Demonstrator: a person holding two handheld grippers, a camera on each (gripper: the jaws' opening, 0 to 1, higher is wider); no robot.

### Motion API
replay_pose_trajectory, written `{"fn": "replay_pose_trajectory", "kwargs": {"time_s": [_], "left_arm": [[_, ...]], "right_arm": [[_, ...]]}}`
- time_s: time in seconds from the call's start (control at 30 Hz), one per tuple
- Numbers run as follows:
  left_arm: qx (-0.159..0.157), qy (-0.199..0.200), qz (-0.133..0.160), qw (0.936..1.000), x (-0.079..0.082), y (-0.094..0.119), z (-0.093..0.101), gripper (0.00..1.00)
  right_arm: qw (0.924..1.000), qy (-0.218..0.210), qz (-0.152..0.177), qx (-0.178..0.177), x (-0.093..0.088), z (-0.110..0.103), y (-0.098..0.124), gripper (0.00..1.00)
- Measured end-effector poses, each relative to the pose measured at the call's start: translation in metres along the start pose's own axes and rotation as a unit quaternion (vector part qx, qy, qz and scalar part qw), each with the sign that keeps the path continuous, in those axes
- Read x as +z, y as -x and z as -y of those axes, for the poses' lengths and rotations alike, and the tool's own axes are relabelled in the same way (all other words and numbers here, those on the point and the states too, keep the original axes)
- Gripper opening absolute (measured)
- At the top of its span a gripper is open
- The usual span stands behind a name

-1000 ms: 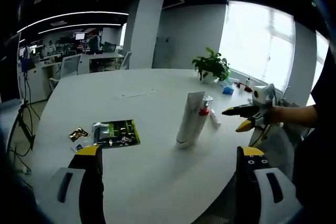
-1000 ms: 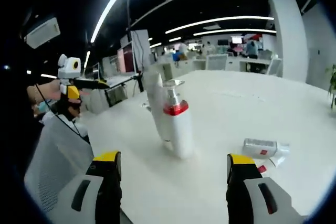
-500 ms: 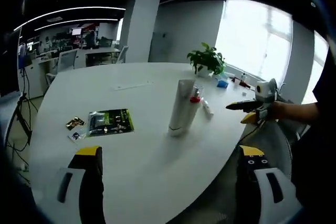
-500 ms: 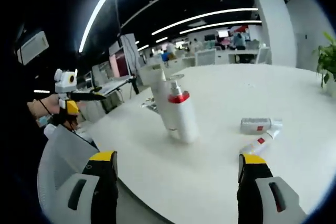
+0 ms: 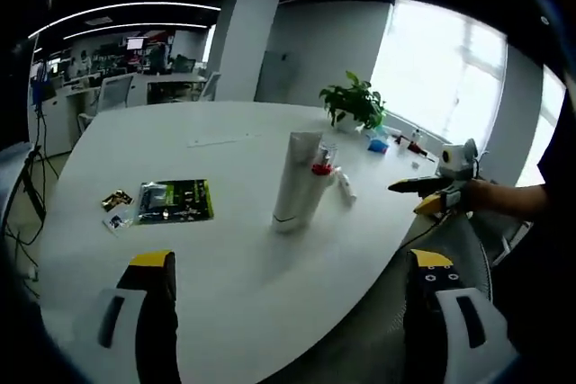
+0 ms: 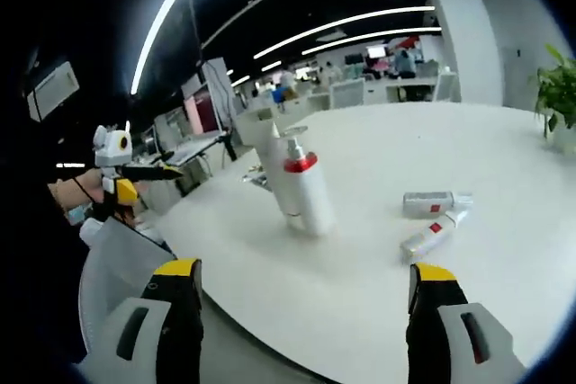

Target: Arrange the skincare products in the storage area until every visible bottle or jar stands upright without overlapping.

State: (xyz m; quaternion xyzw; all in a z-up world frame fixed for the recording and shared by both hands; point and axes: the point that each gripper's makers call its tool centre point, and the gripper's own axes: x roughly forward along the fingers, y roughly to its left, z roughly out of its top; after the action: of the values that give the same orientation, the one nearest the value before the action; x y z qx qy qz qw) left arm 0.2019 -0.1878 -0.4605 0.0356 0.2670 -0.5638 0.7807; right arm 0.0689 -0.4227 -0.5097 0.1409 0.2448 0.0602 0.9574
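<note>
Open office: bright window (image 5: 441, 69), white column (image 5: 241, 38), ceiling light strips (image 6: 180, 20), desks and chairs (image 5: 112, 101) behind

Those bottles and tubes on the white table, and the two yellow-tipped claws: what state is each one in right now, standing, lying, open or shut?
Tall white tube: standing upright.
Pump bottle with red collar: standing upright, right beside the tube.
Clear bottle: lying on its side.
Slim white tube with red label: lying flat.
Green packet: lying flat.
Left gripper: open, empty.
Right gripper: open, empty.
</note>
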Motion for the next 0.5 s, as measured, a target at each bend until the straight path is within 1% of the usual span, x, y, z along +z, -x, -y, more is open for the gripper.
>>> {"fn": "replay_pose_trajectory", "kwargs": {"time_s": [0.1,0.2,0.27,0.37,0.43,0.47,0.5], "left_arm": [[0.001,-0.011,-0.004,0.9999,0.004,-0.006,0.007,0.99],[0.001,-0.002,0.003,1.0000,0.008,-0.010,0.010,0.99],[0.001,-0.003,0.004,1.0000,0.008,-0.010,0.015,0.99],[0.006,-0.003,0.001,1.0000,0.005,-0.008,0.011,0.99],[0.010,0.006,0.003,0.9999,0.004,-0.007,0.012,0.99],[0.011,0.011,0.007,0.9999,0.004,-0.006,0.012,0.99],[0.011,0.014,0.010,0.9998,0.004,-0.005,0.012,0.99]], "right_arm": [[0.9999,-0.001,-0.013,0.000,-0.003,0.002,0.001,0.97],[0.9996,0.010,-0.027,0.005,-0.007,0.005,0.002,0.97],[0.9995,0.006,-0.030,0.006,-0.007,0.009,0.002,0.95],[0.9994,0.009,-0.032,0.006,-0.004,0.011,-0.001,0.91],[0.9992,0.015,-0.036,0.006,-0.001,0.012,-0.003,0.89],[0.9992,0.016,-0.037,0.007,0.001,0.014,-0.004,0.89],[0.9994,0.013,-0.031,0.003,0.006,0.020,-0.005,0.89]]}}
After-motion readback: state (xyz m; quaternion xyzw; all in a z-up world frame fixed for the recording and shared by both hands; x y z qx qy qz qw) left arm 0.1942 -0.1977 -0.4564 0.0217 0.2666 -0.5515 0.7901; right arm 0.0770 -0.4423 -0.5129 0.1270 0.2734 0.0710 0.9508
